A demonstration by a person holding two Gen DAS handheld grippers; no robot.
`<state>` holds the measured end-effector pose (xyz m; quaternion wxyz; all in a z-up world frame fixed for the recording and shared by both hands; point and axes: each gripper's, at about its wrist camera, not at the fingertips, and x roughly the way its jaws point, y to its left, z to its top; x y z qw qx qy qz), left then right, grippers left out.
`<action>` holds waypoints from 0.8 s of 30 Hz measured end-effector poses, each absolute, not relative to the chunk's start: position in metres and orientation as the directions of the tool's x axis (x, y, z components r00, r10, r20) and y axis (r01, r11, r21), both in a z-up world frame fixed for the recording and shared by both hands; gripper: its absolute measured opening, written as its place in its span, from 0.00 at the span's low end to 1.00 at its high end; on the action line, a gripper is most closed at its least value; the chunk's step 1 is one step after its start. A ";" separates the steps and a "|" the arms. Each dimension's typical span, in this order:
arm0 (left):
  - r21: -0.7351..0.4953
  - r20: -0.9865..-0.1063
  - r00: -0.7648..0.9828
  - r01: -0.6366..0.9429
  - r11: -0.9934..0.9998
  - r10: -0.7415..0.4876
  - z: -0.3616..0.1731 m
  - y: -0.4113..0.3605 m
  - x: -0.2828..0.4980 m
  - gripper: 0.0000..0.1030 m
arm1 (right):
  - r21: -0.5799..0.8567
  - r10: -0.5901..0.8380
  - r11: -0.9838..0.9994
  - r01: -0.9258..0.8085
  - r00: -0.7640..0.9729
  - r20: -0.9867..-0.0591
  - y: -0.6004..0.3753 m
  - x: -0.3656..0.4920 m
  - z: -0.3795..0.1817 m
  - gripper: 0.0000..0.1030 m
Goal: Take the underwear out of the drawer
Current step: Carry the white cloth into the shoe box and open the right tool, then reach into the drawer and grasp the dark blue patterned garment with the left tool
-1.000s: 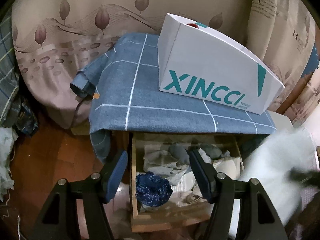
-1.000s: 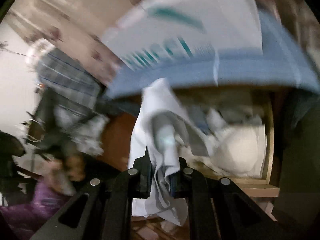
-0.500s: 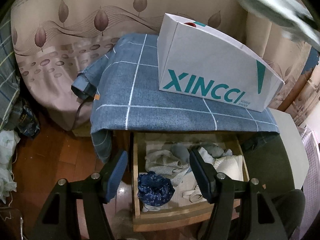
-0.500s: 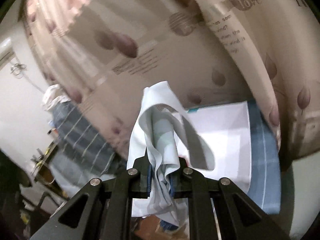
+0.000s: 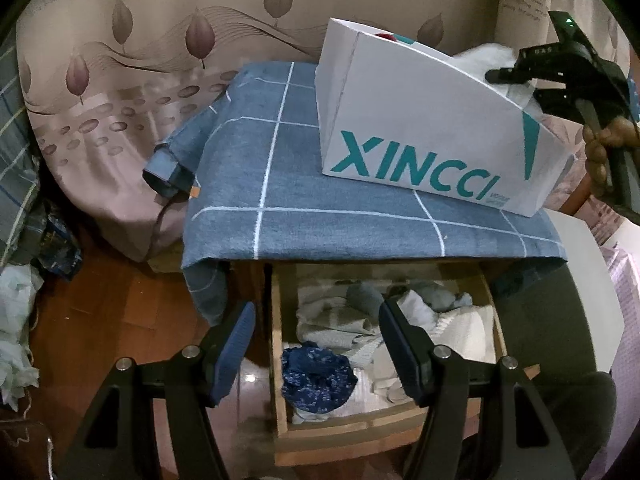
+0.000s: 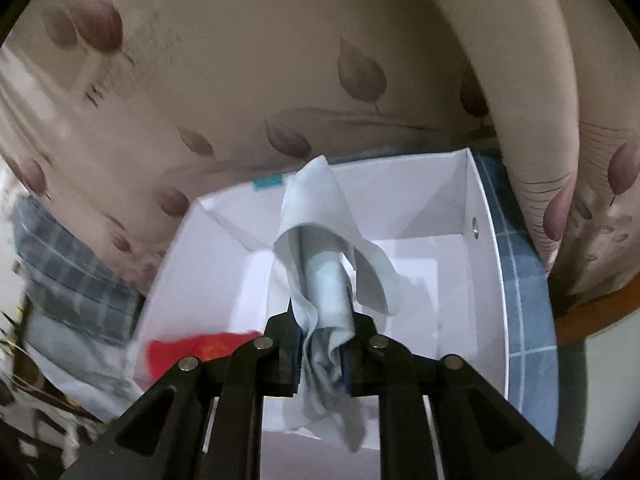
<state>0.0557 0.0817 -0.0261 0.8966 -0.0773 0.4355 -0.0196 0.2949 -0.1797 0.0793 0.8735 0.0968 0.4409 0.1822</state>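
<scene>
Far left of the left wrist view we note crumpled cloth on the wooden floor [image 5: 120, 300], then a leaf-print curtain [image 5: 160, 60] behind a blue checked cloth [image 5: 320, 200] that drapes the tabletop.

The left claw [image 5: 316, 344] hangs over the open drawer [image 5: 332, 432] with its jaws standing well apart and nothing between them. Inside the drawer we see a dark blue patterned garment [image 5: 318, 376] near the front left corner and a heap of pale folded garments [image 5: 400, 320] behind and to its right. So more remains in the drawer to be lifted.

On the blue cloth stands a white box [image 5: 420, 128] lettered XINCCI. In the right wrist view we look down into that box, mostly bare inside, with a red item [image 6: 192, 352] in its near left corner.

The right claw [image 6: 322, 344] sits over the box opening. Its jaws have just been opening a little, and the pale blue-white underwear [image 6: 320, 280] is between them, bunched upward with a tail hanging below. We judge the pads keep contact with the fabric at this instant, though the grip is loosening. In the left wrist view the same claw appears at the upper right, in a hand [image 5: 608, 148], with pale cloth at the box rim.

Status: one piece is out of the drawer and on the point of release into the box; the rest of the drawer's contents are not yet touched.
</scene>
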 end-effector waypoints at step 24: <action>-0.093 -0.959 0.255 0.132 0.987 -0.125 -0.104 0.034 0.080 0.64 | 0.520 0.600 0.780 -0.348 0.652 -0.464 -0.312 0.067 -0.011 0.89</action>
